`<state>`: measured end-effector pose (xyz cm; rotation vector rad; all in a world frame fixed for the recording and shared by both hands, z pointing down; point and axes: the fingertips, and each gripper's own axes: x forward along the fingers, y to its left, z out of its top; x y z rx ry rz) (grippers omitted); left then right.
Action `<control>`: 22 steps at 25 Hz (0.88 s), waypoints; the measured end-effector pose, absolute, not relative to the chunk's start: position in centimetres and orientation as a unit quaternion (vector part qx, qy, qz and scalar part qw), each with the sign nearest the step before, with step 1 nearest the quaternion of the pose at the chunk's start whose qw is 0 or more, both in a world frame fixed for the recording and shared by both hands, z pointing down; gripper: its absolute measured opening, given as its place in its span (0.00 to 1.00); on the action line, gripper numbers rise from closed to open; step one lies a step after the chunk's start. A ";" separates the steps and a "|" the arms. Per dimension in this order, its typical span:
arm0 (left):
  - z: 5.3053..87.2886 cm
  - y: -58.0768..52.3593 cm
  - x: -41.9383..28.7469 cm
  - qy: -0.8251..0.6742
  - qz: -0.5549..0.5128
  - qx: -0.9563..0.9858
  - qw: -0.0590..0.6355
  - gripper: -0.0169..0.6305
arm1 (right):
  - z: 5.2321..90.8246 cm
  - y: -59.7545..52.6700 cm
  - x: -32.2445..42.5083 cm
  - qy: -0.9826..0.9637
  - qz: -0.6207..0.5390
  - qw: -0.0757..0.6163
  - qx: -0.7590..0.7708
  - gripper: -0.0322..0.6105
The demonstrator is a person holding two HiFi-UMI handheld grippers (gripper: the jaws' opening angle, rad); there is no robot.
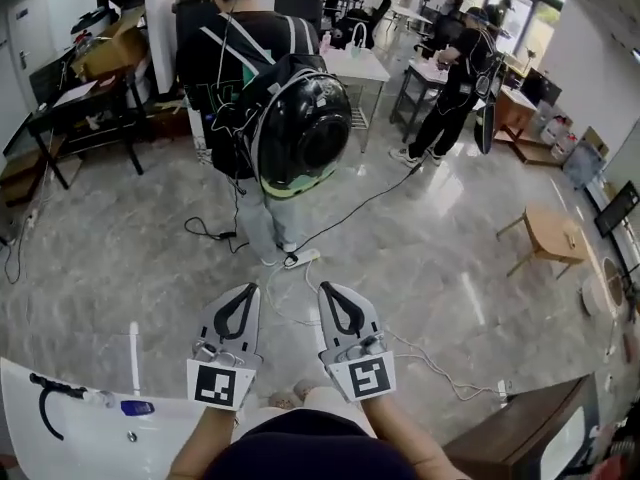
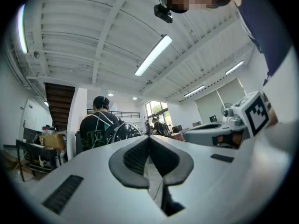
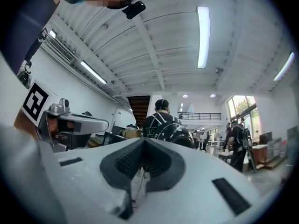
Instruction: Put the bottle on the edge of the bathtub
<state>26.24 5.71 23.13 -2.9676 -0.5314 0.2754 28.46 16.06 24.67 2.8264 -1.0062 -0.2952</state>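
Low at six o'clock in the head view, the left claw (image 1: 248,290) and the right claw (image 1: 325,290) sit side by side above the marble floor (image 1: 120,258), both pointing toward twelve. Each gripper view shows its own jaws pressed together with nothing between them: the left claw (image 2: 149,136) and the right claw (image 3: 142,140) meet at the tips, with only a sliver of floor visible through the slot lower down.

Only the head view shows the task's things. The white bathtub (image 1: 170,433) fills the corner at eight o'clock, and a small clear bottle (image 1: 122,405) with a blue end lies on its side on the tub's flat edge, next to a black hose (image 1: 45,413) and well apart from both claws.

At twelve o'clock a person with a domed black backpack (image 1: 300,128) stands facing away, with a power strip (image 1: 300,258) by their feet. The gripper views also catch this person (image 2: 100,125) (image 3: 161,120), and only they show the ceiling lights (image 2: 153,56) (image 3: 202,36).
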 end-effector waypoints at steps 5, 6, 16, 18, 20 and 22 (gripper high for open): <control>21.5 8.6 28.0 -0.192 0.096 -0.977 0.007 0.03 | 23.9 20.4 29.9 -0.278 -0.097 0.052 0.954 0.05; 21.3 9.1 28.2 -0.191 0.095 -0.977 0.009 0.03 | 23.7 20.9 30.0 -0.275 -0.098 0.052 0.955 0.05; 19.7 11.1 28.3 -0.152 0.096 -0.983 0.034 0.03 | 21.7 23.0 30.4 -0.281 -0.094 0.045 0.954 0.05; 19.9 11.6 28.3 -0.145 0.097 -0.984 0.037 0.03 | 21.7 23.5 30.4 -0.285 -0.098 0.053 0.952 0.05; 20.1 12.7 28.2 -0.142 0.098 -0.984 0.039 0.03 | 21.7 24.6 30.3 -0.290 -0.104 0.059 0.950 0.05; 20.5 13.7 27.7 -0.137 0.098 -0.985 0.044 0.03 | 21.8 25.7 29.9 -0.293 -0.107 0.056 0.948 0.05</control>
